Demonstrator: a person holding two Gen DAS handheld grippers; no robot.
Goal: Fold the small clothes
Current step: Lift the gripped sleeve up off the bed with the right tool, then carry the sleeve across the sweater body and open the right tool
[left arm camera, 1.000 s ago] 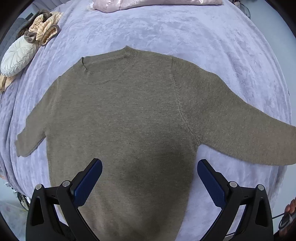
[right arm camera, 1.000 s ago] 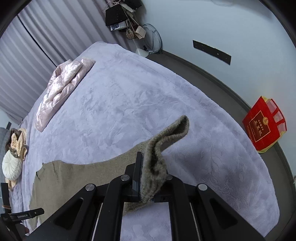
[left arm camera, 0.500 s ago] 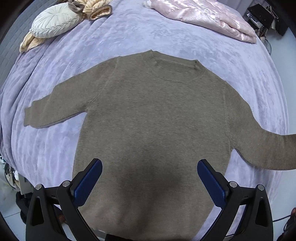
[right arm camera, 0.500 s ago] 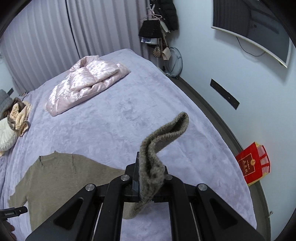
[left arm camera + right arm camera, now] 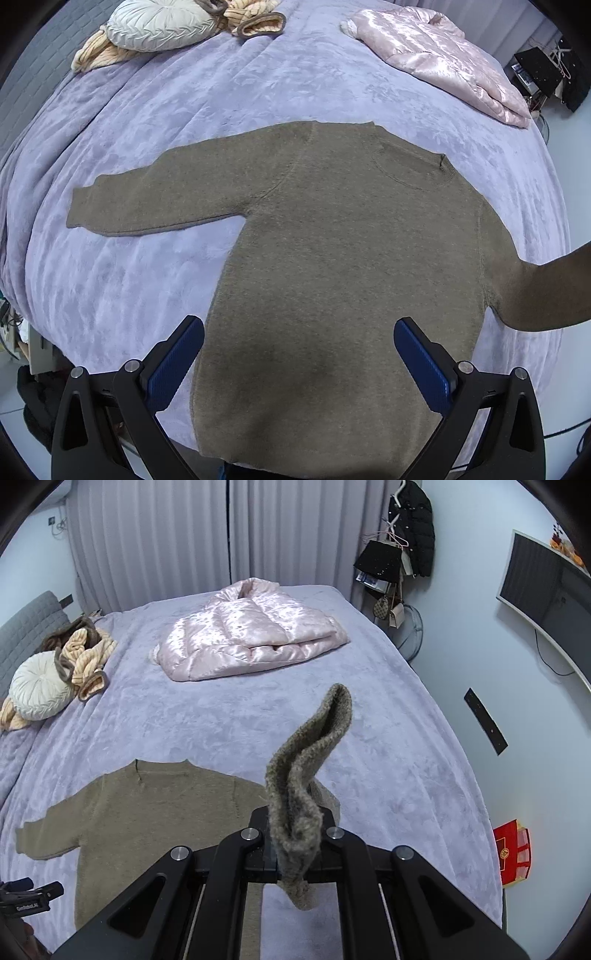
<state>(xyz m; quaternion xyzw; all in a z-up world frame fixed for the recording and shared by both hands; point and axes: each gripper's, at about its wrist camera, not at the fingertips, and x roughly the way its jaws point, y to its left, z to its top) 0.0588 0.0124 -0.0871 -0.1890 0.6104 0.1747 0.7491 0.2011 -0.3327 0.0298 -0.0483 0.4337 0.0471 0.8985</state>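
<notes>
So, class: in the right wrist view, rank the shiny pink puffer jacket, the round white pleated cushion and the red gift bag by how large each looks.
1. Shiny pink puffer jacket
2. Round white pleated cushion
3. Red gift bag, partly cut off by the bed edge

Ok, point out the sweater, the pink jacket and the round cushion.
sweater [image 5: 332, 266], left wrist view, middle of its body.
pink jacket [image 5: 251, 635], right wrist view, quilted top surface.
round cushion [image 5: 38, 690], right wrist view, pleated face.
</notes>
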